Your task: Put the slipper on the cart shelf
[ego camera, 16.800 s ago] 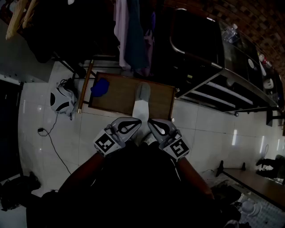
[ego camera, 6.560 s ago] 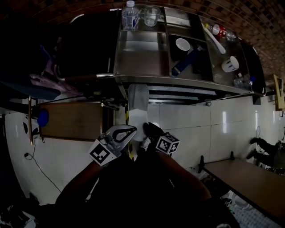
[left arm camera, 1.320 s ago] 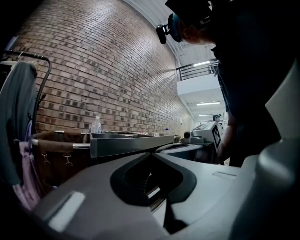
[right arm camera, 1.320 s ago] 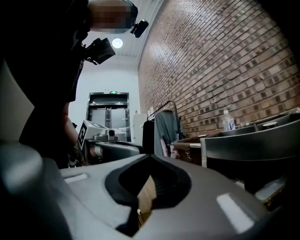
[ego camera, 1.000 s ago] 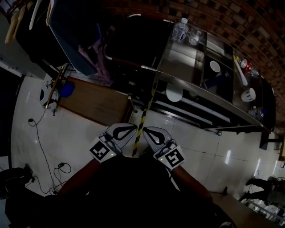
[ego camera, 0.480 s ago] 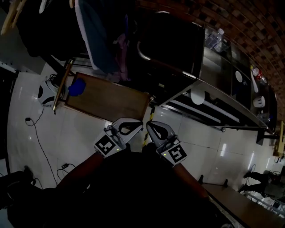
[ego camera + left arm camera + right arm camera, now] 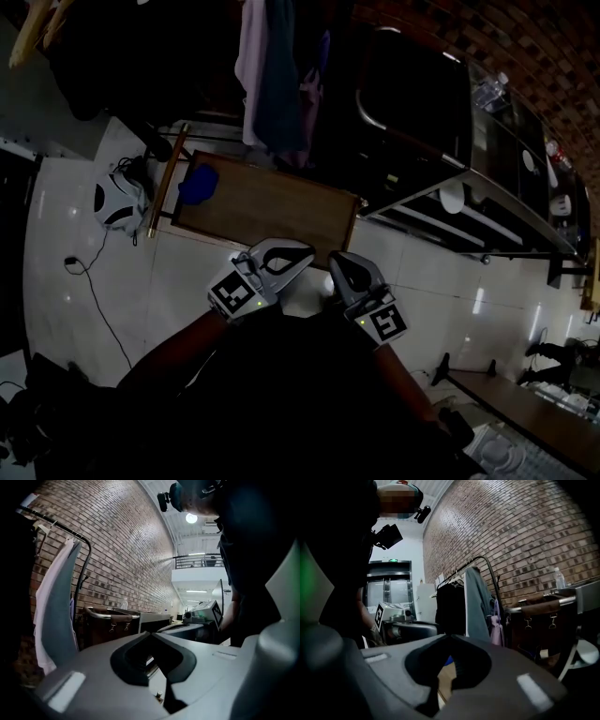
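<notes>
Steel cart (image 7: 521, 208), 1 white slipper (image 7: 452, 198) on its shelf — bottle (image 7: 487, 89) on top (dim)

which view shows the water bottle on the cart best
The right gripper view: the water bottle stands upright on the cart top, clear against the brick wall. The left gripper view shows it small and far off; the head view shows it dim, from above.

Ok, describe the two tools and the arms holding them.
The left tool and the right tool are both light grey. Each has curved jaws lined in black that frame a teardrop-shaped gap. Each carries a white cube printed with black square markers. The person's clothing is dark. The head view is too dim to show whether the arms are sleeved.
</notes>
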The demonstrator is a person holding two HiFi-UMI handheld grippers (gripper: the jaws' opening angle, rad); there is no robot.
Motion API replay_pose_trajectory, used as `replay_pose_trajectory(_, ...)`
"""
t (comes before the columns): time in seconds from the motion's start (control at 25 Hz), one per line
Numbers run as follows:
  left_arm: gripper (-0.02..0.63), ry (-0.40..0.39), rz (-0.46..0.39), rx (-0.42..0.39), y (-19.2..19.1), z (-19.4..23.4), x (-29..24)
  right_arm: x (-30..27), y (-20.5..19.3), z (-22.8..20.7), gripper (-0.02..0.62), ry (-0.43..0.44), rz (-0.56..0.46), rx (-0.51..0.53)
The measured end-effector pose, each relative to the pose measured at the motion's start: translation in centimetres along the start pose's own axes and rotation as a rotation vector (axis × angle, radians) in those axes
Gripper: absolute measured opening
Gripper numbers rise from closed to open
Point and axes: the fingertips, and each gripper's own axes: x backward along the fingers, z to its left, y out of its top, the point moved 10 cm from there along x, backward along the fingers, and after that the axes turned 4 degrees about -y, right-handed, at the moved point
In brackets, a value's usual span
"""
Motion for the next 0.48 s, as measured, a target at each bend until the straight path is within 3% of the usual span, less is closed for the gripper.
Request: replay_pose_trajectory(0.48,0.005,-0.013,-0.002,0.041,0.4,-3.7,0.8,2.9,0.7,2.1,0.0,0.043,-0.018,0.016)
